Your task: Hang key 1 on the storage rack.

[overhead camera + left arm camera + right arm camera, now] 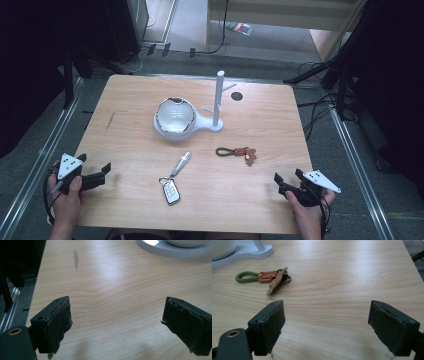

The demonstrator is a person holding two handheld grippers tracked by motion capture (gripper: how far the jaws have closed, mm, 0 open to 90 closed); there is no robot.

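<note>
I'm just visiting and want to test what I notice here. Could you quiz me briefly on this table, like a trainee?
1. True or false: the right claw is clamped on the keyring.
2. Which lies nearest the left claw? A) car key B) keyring C) stand
3. What sits on the stand's round base, beside its post?

Key:
1. False. Both claws are open and hold nothing; the keyring lies apart on the table.
2. A.
3. A shiny bowl.
</note>
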